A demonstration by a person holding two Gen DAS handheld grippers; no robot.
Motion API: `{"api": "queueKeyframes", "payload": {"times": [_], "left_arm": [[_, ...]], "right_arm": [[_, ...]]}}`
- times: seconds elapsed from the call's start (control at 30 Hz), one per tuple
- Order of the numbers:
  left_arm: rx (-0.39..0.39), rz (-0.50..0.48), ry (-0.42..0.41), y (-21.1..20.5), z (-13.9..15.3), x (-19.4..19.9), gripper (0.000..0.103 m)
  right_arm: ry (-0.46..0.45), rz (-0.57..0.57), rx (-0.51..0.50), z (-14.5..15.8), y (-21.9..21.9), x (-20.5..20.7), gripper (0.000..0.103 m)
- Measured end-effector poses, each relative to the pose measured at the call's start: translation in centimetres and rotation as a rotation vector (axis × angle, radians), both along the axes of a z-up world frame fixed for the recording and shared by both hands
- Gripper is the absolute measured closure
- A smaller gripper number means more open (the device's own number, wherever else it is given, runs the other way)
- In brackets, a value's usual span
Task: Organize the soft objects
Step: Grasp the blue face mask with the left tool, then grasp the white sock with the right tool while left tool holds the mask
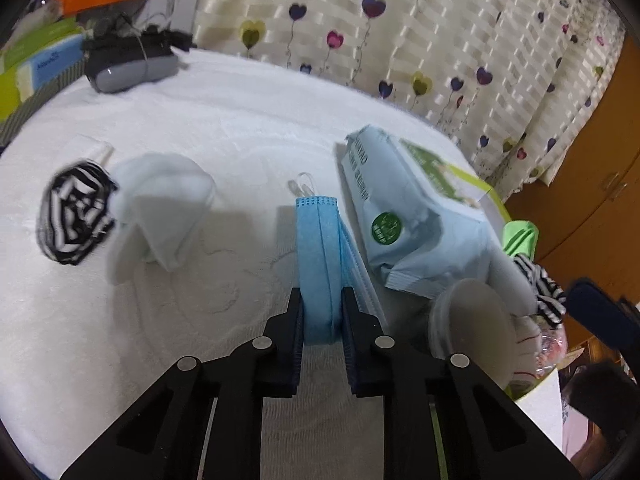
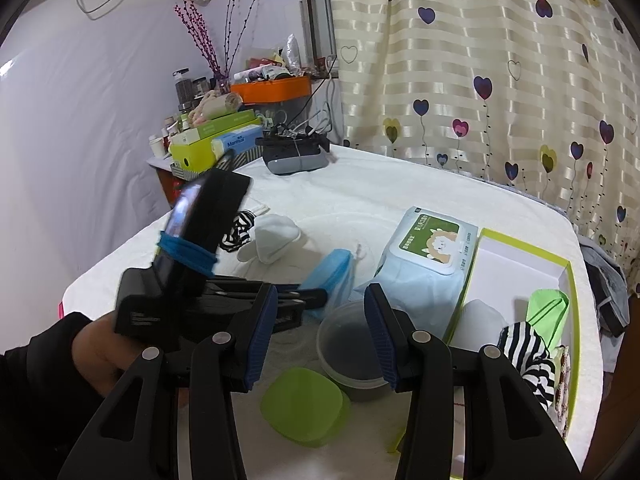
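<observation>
My left gripper (image 1: 322,312) clenched on blue mask stack (image 1: 318,256), standing on edge on white towel (image 1: 200,120); my right gripper (image 2: 320,332) released, straddling grey tub (image 2: 352,352); green lid (image 2: 304,404) beside; wipes pack (image 1: 404,208) right of masks; striped sock (image 1: 72,216), white sock (image 1: 168,200) farther left

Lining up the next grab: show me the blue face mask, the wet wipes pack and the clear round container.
blue face mask (image 1: 318,264), left wrist view, folded edge between the pads.
wet wipes pack (image 2: 434,244), right wrist view, green label on its lid.
clear round container (image 2: 348,344), right wrist view, dark inside.
</observation>
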State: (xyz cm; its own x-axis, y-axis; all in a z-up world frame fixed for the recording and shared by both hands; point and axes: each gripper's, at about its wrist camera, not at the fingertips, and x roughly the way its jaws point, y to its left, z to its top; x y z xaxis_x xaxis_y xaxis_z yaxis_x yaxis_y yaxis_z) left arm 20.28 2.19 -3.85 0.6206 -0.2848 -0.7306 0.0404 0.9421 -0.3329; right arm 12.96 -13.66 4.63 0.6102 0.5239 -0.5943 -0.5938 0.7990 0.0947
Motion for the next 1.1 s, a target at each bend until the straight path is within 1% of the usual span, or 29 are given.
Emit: {"api": "queueKeyframes", "payload": {"times": [0.17, 0.37, 0.63, 0.8, 1.1], "left_arm": [[-0.011, 0.013, -0.053, 1.0, 1.7, -2.6, 0.087], [-0.039, 0.056, -0.089, 3.5, 2.5, -5.8, 0.087], [-0.065, 0.125, -0.134, 6.9, 3.0, -8.9, 0.087], [-0.088, 0.181, -0.142, 9.5, 2.9, -10.1, 0.087], [-0.116, 0.272, -0.156, 13.8, 2.3, -11.7, 0.087]], "right_arm": [[-0.002, 0.0, -0.003, 0.4, 0.4, 0.1, 0.057], [0.006, -0.001, -0.009, 0.7, 1.8, 0.3, 0.057], [0.041, 0.026, -0.02, 0.6, 5.4, 0.9, 0.057], [0.058, 0.058, -0.03, 0.6, 8.1, 1.7, 0.057], [0.121, 0.075, -0.069, -1.4, 12.8, 3.7, 0.056]]}}
